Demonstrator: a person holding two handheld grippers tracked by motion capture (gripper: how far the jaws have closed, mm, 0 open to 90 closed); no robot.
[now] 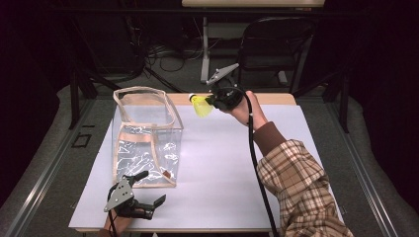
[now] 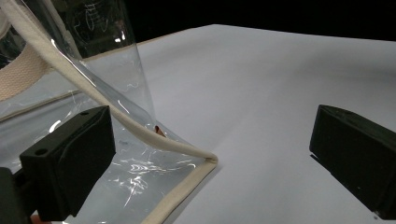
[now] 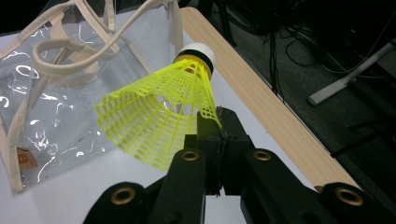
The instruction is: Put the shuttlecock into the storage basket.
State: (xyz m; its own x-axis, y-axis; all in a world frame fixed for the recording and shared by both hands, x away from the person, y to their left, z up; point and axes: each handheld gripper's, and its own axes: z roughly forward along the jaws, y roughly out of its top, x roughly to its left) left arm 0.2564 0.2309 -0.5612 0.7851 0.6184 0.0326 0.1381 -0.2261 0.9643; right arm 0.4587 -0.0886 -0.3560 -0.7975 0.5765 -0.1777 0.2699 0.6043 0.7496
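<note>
A clear plastic bag [image 1: 146, 136] with cream trim stands open on the white table cover [image 1: 222, 168]. My right gripper [image 1: 213, 100] is lifted near the table's far edge, shut on the skirt rim of a yellow shuttlecock [image 1: 200, 105]. In the right gripper view the shuttlecock [image 3: 161, 114] points its white cork away, with the bag [image 3: 70, 88] beyond it. My left gripper [image 1: 150, 196] rests open at the front left, just before the bag's near corner. In the left gripper view that trimmed corner [image 2: 205, 161] lies between the two wide-apart jaws, touching neither.
A wooden strip [image 1: 276, 98] edges the table's far side. A dark chair [image 1: 276, 47] and cables on the floor lie beyond. The white cover is bare to the right of the bag and in the front middle.
</note>
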